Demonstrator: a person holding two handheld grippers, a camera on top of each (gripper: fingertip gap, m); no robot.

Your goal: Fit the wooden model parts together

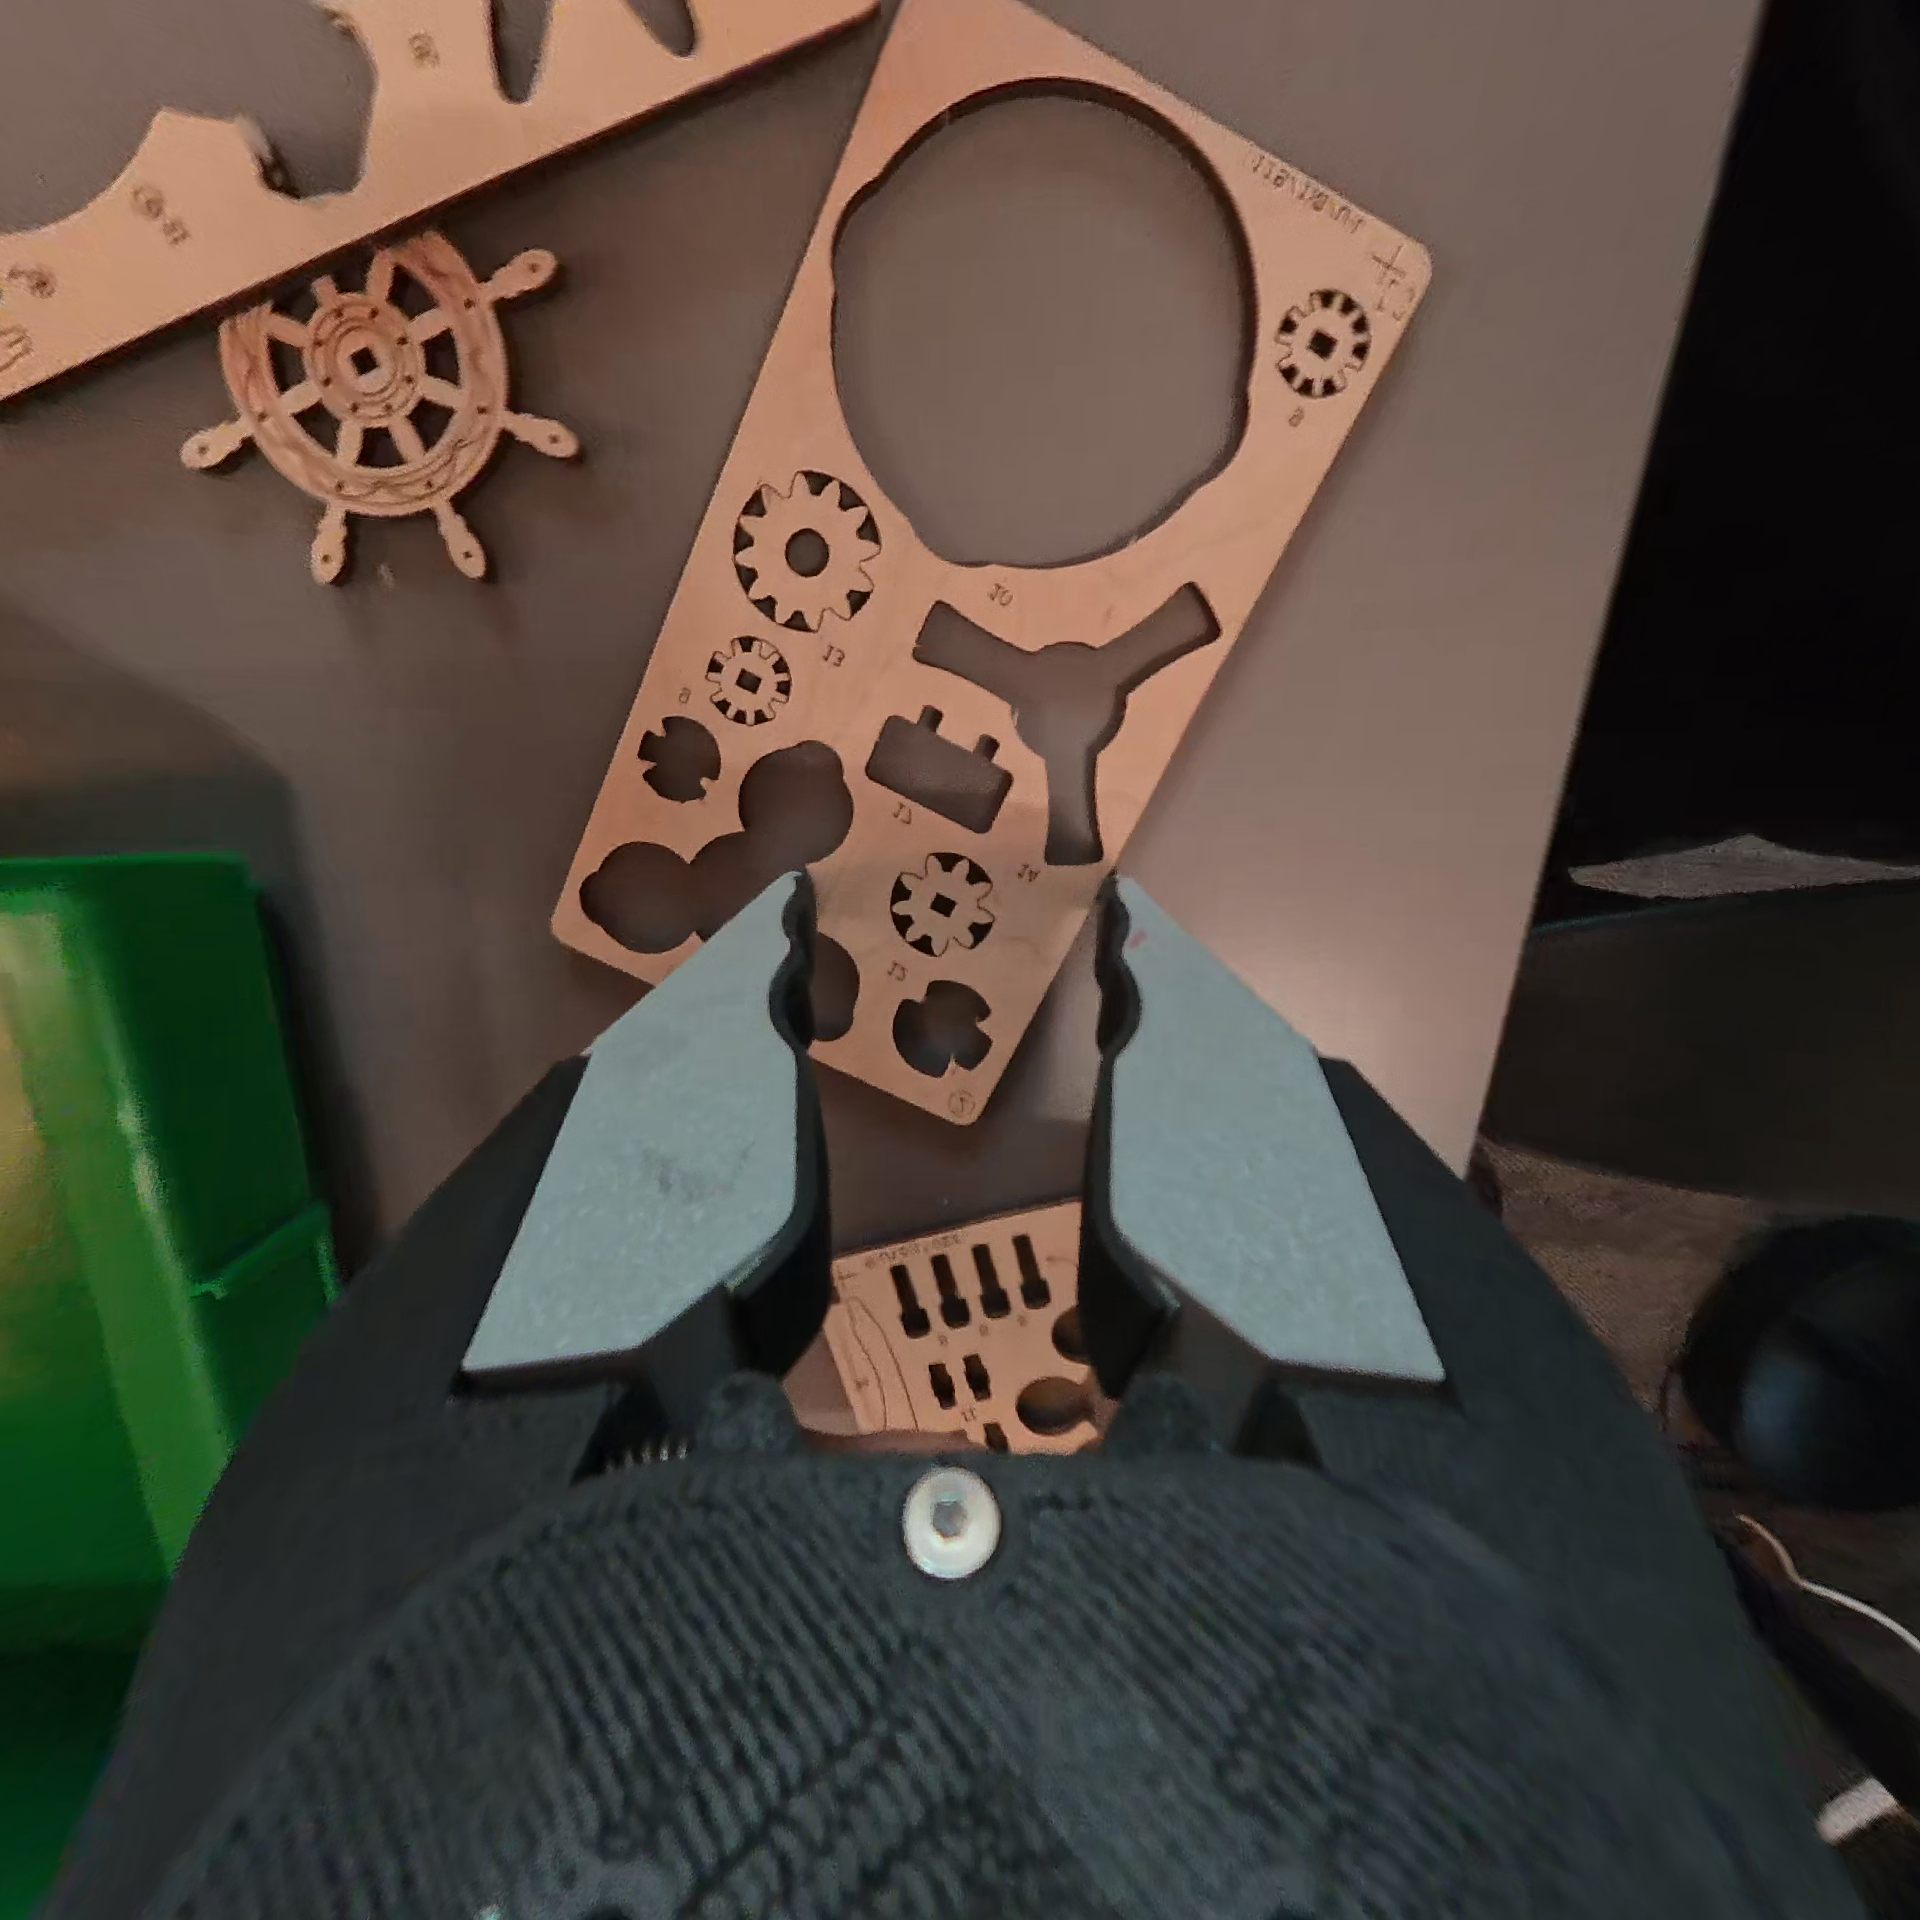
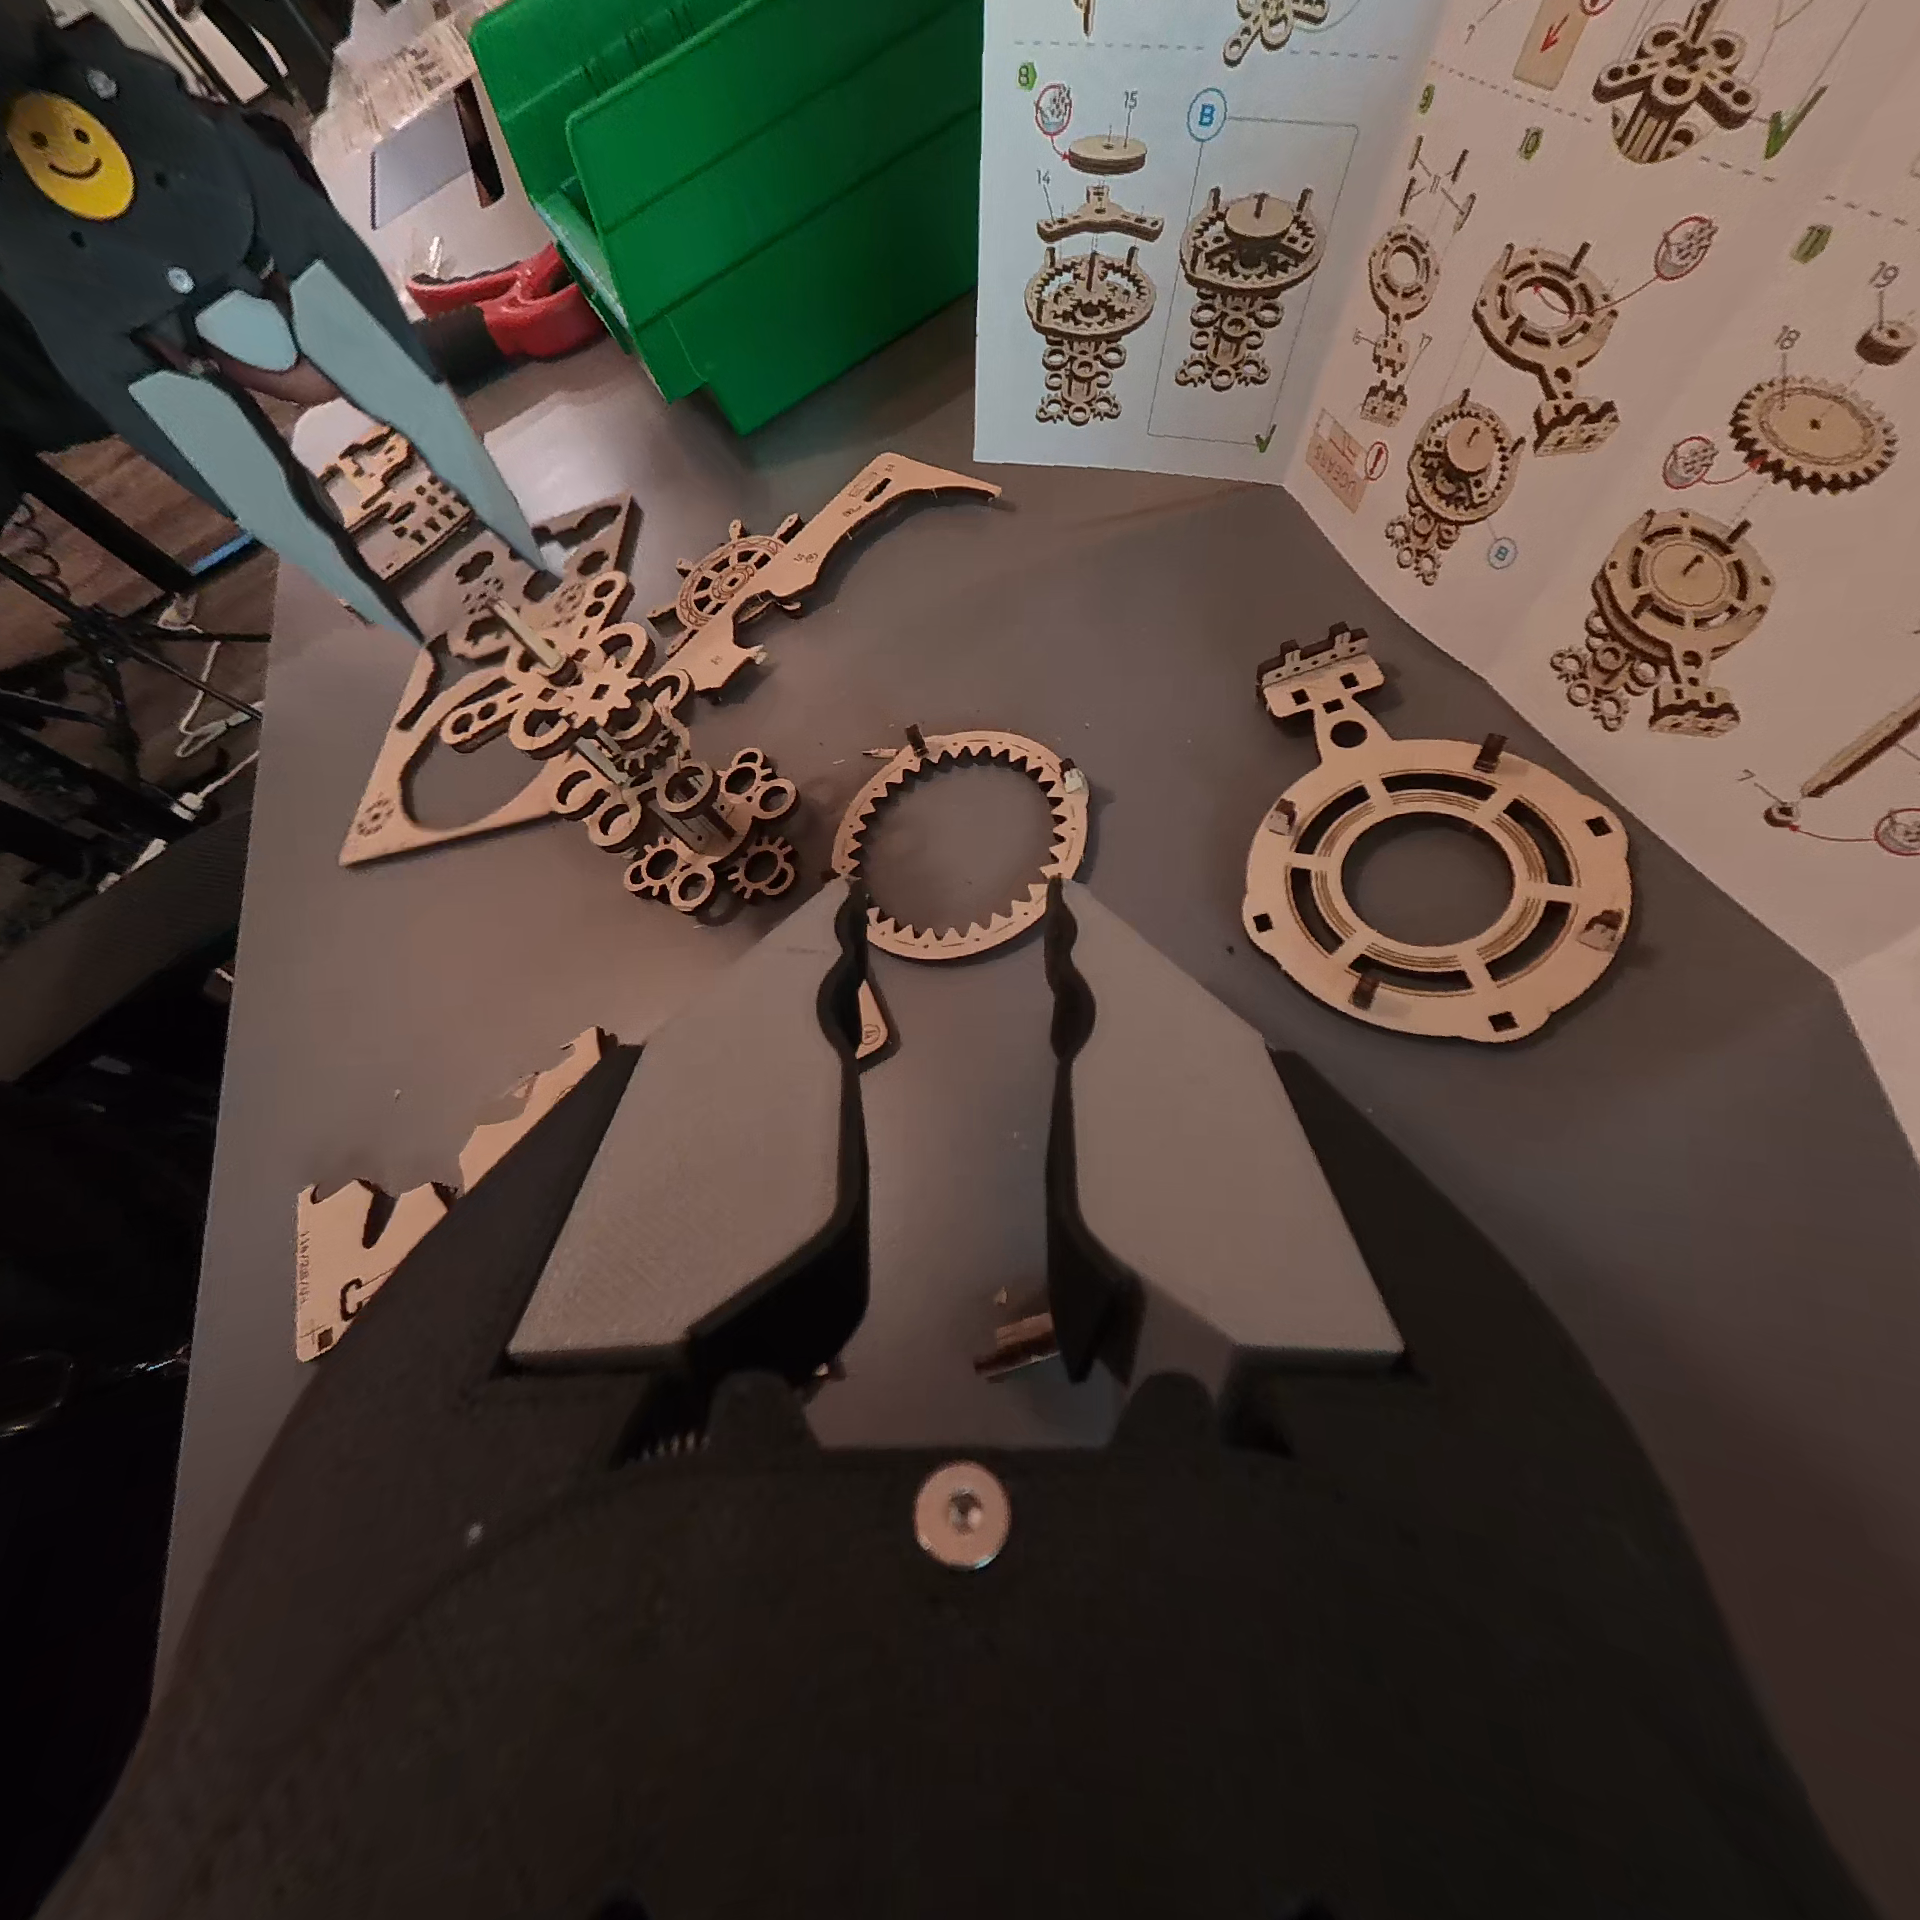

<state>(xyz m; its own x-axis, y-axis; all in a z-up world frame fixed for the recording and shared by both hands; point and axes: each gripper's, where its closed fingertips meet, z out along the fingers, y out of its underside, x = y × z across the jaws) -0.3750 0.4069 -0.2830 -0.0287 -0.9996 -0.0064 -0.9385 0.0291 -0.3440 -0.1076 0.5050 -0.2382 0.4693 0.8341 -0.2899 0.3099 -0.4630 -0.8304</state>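
Note:
My left gripper point(image 1: 956, 904) is open and empty above a wooden cut-out sheet point(image 1: 1288, 582) that has small gears and empty holes. A wooden ship wheel point(image 1: 379, 400) lies to its left. In the right wrist view my right gripper point(image 2: 951, 899) is open and empty, its tips just at the near rim of an inner-toothed wooden ring point(image 2: 961, 748) lying flat. An assembled cluster of gears and looped parts point(image 2: 644, 748) stands left of the ring. A round slotted frame with a stem point(image 2: 1434, 894) lies to the right. The left gripper point(image 2: 473, 597) hovers open over the sheets at far left.
An instruction booklet point(image 2: 1558, 312) stands open along the right and back. Green bins point(image 2: 727, 208) sit at the back, also in the left wrist view point(image 1: 125, 1143). Sheet offcuts point(image 2: 436, 1174) lie near the table's left edge point(image 2: 239, 935). Another sheet strip point(image 1: 312, 197) lies top left. Across from one pair of fingers to the other is roughly 30 centimeters. The right gripper is farther from the wooden ship wheel point(image 1: 379, 400), some 20 centimeters, than the left, some 10 centimeters. Seen from the right wrist view point(image 2: 722, 577) as well.

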